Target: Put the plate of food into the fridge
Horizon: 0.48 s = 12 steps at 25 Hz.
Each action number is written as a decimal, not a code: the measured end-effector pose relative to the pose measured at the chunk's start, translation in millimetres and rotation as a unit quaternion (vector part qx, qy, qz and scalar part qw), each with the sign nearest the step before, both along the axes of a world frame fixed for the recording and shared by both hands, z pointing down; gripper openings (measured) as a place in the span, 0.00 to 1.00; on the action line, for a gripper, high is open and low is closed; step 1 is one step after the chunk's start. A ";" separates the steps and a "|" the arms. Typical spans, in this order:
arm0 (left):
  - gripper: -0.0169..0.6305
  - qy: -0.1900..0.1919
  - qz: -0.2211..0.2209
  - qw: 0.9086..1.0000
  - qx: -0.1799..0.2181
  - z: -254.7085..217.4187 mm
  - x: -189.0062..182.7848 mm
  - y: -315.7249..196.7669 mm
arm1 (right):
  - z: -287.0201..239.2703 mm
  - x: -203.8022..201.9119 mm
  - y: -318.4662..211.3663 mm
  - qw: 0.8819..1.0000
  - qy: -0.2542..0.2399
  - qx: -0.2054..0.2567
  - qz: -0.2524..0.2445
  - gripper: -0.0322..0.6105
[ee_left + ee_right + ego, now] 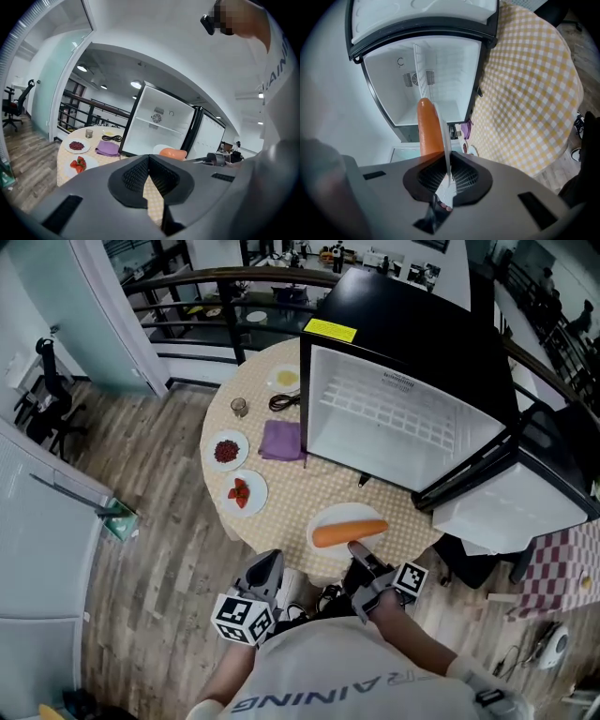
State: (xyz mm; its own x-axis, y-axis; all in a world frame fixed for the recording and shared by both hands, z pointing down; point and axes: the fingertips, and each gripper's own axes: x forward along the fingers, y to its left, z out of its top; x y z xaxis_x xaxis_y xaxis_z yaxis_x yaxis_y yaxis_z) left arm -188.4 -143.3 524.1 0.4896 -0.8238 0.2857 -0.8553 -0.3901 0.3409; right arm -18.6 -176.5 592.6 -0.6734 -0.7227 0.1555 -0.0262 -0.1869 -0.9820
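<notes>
The plate (328,519) is pinched by its rim in the right gripper (447,177)'s jaws; the left gripper (149,164)'s are closed, empty. If tilted, the orange food (349,532) could be spilled.

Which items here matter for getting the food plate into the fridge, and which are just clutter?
In the job:
- plate
- orange food on it
- right gripper, shut on the plate's rim
- fridge, door open

Lying about:
- strawberry plate
- plate of dark red bits
- purple cloth
- glass
- black cable
- left gripper, empty
</notes>
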 end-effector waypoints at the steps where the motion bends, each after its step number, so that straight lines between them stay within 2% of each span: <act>1: 0.04 -0.002 0.002 1.000 -0.001 -1.5 5.2 -7.1 | -0.3 4.6 -6.2 1.000 -0.001 0.000 0.003 0.11; 6: 0.04 -0.017 0.017 1.000 0.001 -5.9 5.1 -50.3 | 0.3 6.1 -51.4 1.000 -0.006 0.007 0.016 0.11; 10: 0.04 -0.022 -0.005 1.000 0.002 -8.7 6.9 -71.6 | 2.2 13.9 -86.6 0.999 -0.017 0.003 0.034 0.11; 12: 0.04 -0.027 -0.002 1.000 -0.002 -5.7 12.6 -75.7 | 2.7 19.6 -101.6 0.999 -0.018 0.005 0.041 0.11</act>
